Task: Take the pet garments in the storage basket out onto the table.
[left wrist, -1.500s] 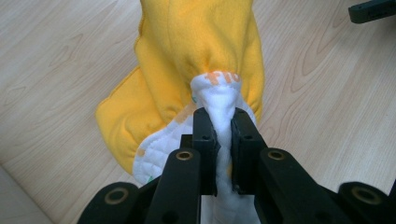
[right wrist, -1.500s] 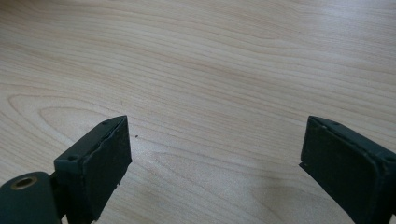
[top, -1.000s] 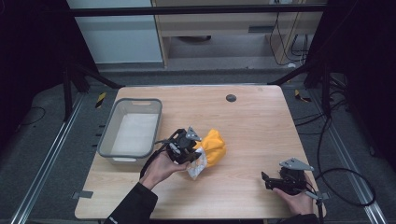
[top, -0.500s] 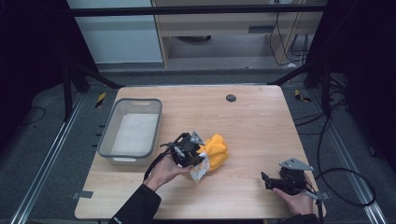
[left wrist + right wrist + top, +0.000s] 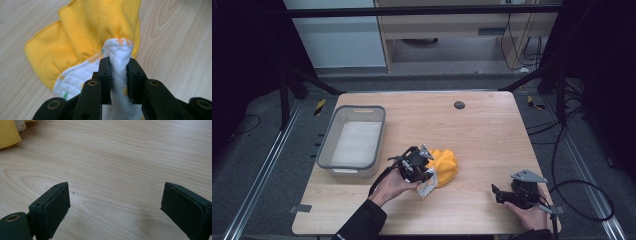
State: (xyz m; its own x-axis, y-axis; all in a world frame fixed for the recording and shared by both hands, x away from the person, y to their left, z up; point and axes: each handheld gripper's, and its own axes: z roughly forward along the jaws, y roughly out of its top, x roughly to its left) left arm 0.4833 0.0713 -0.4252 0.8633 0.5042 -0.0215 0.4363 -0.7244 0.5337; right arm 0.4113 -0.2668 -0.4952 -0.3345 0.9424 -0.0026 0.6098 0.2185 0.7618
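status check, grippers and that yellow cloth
Left gripper shut on cloth's white quilted edge. Right gripper open, idle over bare table. Nothing in the way.

Wooden table point(image 5: 482, 135) seen from above, standing on a dark floor. A grey plastic bin point(image 5: 353, 141) with a pale inner bottom rests near the table's left edge. A small dark round disc point(image 5: 459, 105) lies near the far edge. Cables point(image 5: 579, 200) trail at right.

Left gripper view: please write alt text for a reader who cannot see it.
The left gripper has its two black jaws shut on a fold of white quilted fabric, the lining of a yellow cloth that lies bunched beyond it on the light wooden table.
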